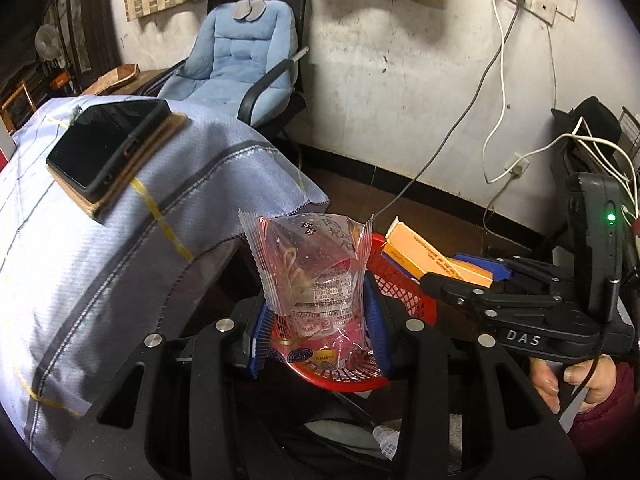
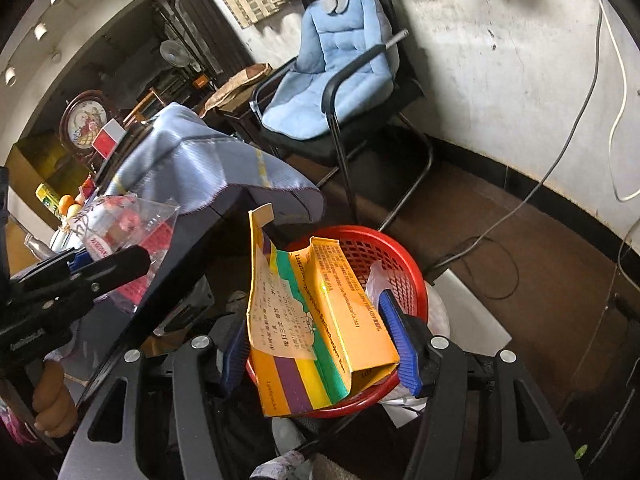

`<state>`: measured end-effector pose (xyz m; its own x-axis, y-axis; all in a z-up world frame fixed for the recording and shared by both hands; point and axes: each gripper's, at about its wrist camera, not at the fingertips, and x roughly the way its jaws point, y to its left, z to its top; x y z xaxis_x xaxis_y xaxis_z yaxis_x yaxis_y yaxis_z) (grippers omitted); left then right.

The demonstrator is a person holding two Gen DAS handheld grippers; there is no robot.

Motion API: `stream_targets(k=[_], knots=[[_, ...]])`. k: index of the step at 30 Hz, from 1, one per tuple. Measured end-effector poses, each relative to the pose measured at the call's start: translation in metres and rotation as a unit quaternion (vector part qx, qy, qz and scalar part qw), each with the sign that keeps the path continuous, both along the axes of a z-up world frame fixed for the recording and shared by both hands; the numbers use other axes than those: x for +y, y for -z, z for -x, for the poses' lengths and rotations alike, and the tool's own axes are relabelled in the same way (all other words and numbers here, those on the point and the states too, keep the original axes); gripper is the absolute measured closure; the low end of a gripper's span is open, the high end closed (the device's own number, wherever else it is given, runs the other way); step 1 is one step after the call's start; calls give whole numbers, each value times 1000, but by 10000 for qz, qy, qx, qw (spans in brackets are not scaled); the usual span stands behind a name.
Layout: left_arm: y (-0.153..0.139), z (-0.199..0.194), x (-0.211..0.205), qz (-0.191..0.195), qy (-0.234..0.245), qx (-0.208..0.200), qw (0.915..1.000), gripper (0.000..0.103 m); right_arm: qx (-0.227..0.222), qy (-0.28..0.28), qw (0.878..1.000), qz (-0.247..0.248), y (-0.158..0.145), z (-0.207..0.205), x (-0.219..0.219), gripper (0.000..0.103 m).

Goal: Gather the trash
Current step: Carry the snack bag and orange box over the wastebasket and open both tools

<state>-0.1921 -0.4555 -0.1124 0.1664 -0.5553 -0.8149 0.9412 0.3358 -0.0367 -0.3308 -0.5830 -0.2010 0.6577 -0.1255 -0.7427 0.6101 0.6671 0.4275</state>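
1. The left gripper [image 1: 318, 320] grips a clear plastic wrapper [image 1: 312, 272] above the red basket [image 1: 400, 280].
2. The right gripper [image 2: 320, 344] grips an orange carton [image 2: 320, 320], flattened, above the same basket.

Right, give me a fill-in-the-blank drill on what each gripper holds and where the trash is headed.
1. The left gripper grips a clear plastic ____.
2. The right gripper grips a flattened orange ____ with coloured stripes.
3. Both pieces hang over a basket whose colour is ____.
4. The black phone lies on the ____ cloth.

Missing words: wrapper; carton; red; blue
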Motion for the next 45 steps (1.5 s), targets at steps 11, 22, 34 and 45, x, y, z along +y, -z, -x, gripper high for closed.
stream_targets(k=[11,22,34,45], knots=[[7,0,-7,-129,7,17,9999,61,102,-2,9999,-109,15,-3,-5,32],[4,2,-3,-67,29,-6,10000,61,136,69,9994,308,-21,8,0,32],[-7,3,5,105,149,110,9998,61,699,-5,9919,1058,-94,32,13,31],[8,12,-13,-209,275,55,9994,61,796,-300,9861,1424,-118,36,5,25]])
